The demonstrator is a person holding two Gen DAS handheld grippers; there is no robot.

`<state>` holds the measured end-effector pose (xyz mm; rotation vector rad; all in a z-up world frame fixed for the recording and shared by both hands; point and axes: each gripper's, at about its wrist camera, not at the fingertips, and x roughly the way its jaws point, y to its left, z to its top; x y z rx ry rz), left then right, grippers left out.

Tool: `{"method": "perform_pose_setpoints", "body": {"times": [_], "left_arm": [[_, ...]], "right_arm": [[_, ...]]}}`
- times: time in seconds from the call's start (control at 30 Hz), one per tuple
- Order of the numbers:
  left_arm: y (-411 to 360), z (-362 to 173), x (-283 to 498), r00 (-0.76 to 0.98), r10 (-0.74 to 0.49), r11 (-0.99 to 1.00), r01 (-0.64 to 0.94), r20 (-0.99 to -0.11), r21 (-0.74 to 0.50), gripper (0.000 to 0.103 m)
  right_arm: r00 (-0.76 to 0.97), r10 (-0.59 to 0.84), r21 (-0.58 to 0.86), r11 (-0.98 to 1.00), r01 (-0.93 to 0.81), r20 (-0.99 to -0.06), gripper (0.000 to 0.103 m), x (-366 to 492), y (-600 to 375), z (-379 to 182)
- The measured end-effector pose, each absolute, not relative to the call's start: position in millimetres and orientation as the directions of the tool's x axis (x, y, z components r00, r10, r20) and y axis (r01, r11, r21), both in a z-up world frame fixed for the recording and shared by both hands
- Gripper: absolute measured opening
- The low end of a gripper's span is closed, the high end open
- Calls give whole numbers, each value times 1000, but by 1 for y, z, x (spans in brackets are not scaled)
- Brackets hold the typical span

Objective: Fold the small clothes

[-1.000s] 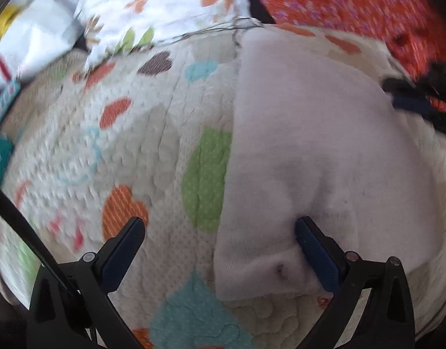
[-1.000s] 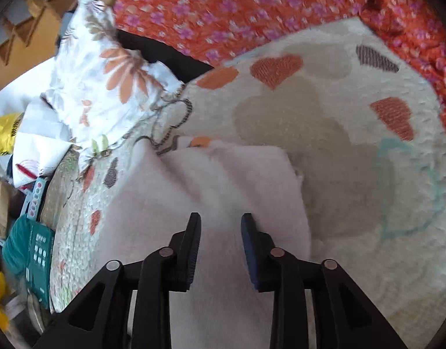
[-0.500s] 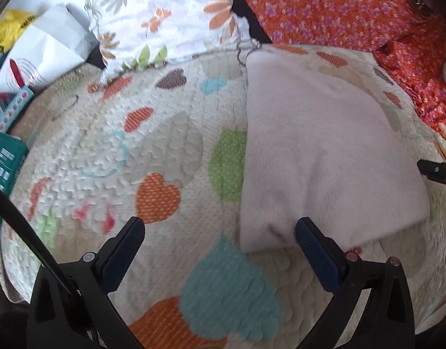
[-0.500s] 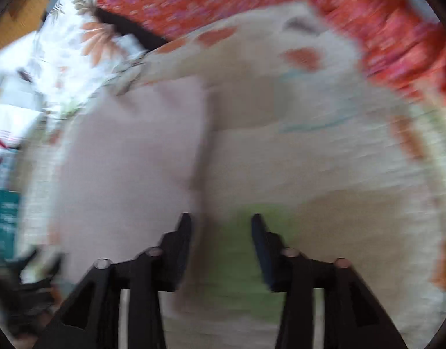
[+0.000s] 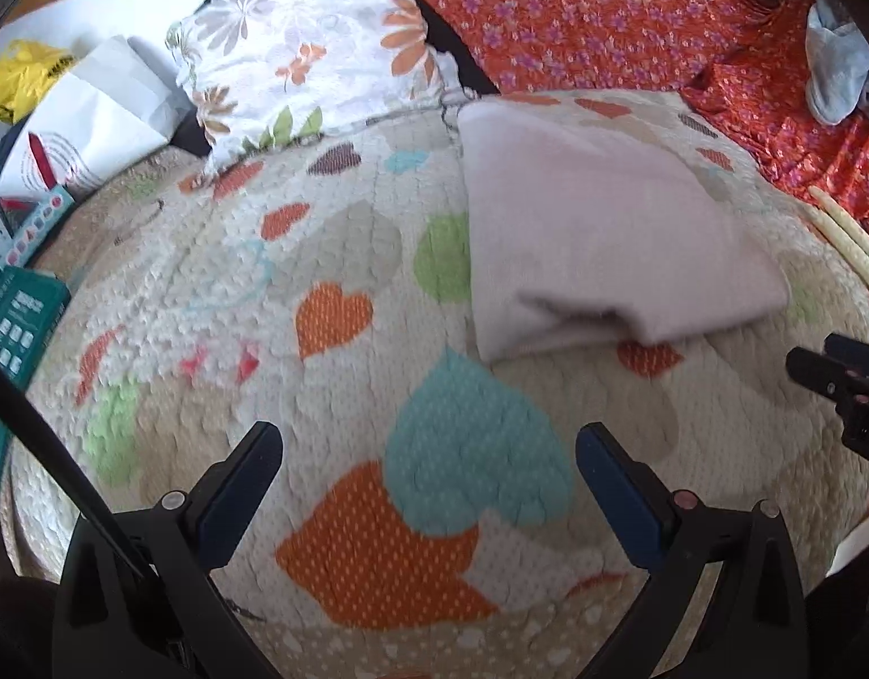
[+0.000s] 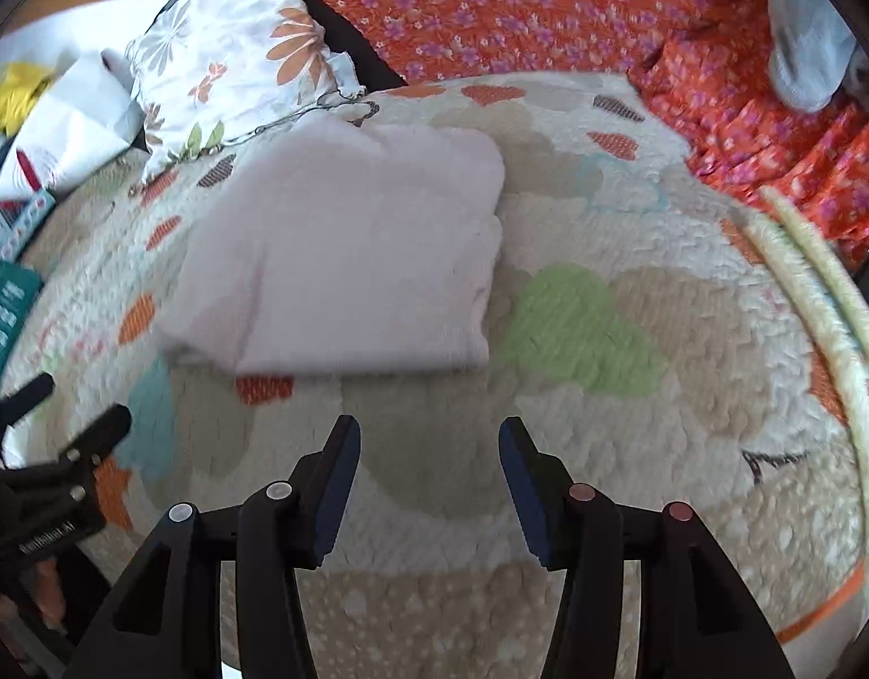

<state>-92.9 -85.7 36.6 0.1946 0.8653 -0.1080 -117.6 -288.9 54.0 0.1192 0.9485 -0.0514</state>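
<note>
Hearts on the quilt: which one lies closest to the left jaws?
The big teal heart, overlapping an orange one and reaching between the open left gripper. The green heart lies farther off, beside the folded pink cloth.

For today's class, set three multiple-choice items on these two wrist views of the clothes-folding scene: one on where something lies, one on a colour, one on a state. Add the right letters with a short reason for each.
1. Where does the folded garment lie?
A. on the heart-patterned quilt
B. on the flowered pillow
C. between a claw's fingers

2. What colour is the garment?
A. bright orange
B. pale pinkish white
C. dark teal

3. How do the left claw and right claw stand?
A. both shut on cloth
B. one open, one shut
C. both open, holding nothing

Answers:
1 A, quilt shows on all sides of it.
2 B, it looks pale in both views.
3 C, bare quilt shows between each pair of fingers.
</note>
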Motion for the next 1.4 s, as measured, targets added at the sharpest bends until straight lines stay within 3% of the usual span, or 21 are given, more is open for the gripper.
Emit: {"method": "perform_pose_setpoints", "body": {"times": [0.2,0.73,1.4], "left_arm": [[-67,21,-94,592,-38,986,155,-805,67,103],[-52,16,-86,545,-95,992,124,-833,-32,103],[-44,14,-82,536,-81,996,85,-841,-42,103]], "right_arm": [[632,-72,23,990,140,-772,67,-127,-284,58],[626,-74,-26,996,86,-776,71,-111,-256,46],[638,-94,-63,995,71,-764,72,-111,-251,44]]}}
